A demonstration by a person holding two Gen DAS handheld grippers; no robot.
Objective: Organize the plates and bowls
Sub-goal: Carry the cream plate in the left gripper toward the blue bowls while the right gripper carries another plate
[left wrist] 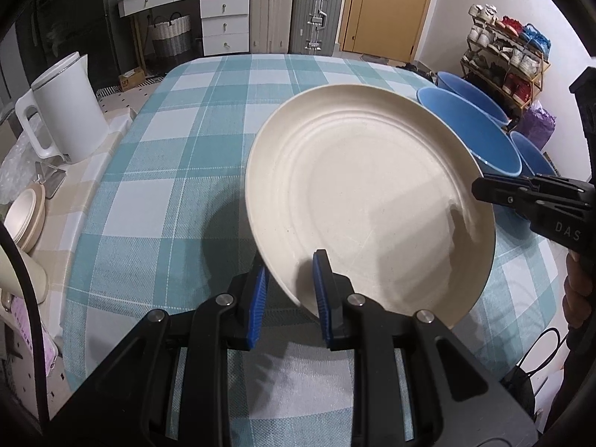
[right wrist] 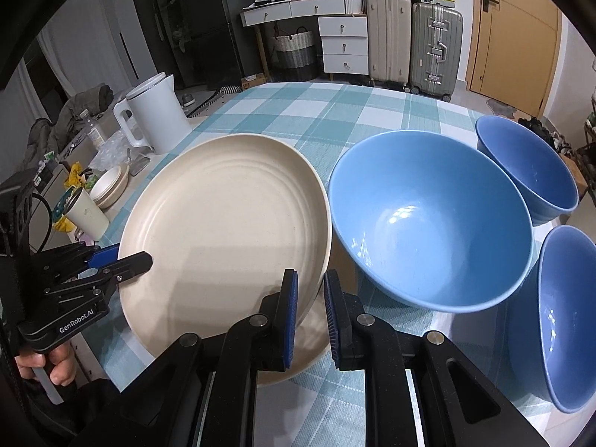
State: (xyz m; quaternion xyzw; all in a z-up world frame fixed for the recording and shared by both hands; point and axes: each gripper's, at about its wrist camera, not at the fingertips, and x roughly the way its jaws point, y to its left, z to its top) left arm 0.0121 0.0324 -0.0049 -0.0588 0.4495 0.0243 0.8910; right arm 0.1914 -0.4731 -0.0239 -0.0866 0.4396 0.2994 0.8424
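Both tools were pinched onto the same cream plate, each on an opposite stretch of its rim: the left gripper had its blue pads clamped across the near edge in its own view, and the right gripper gripped the rim on the side facing the bowls. The plate hung tilted above the checked tablecloth, casting a shadow below it, so it appeared lifted off the cloth rather than resting on it, though whether its low edge brushed the cloth could not be told. What the next move seemed to turn on was the plate's placement relative to the bowls: the large blue bowl sat just beside the plate's right edge, close to the right gripper, with two smaller blue bowls further out on that side. To the plate's left the table was open, with a white kettle and a small stack of cream dishes at the far left edge. If the plate was meant to join those dishes, the carry would run leftward, away from the bowls, with the left gripper leading.
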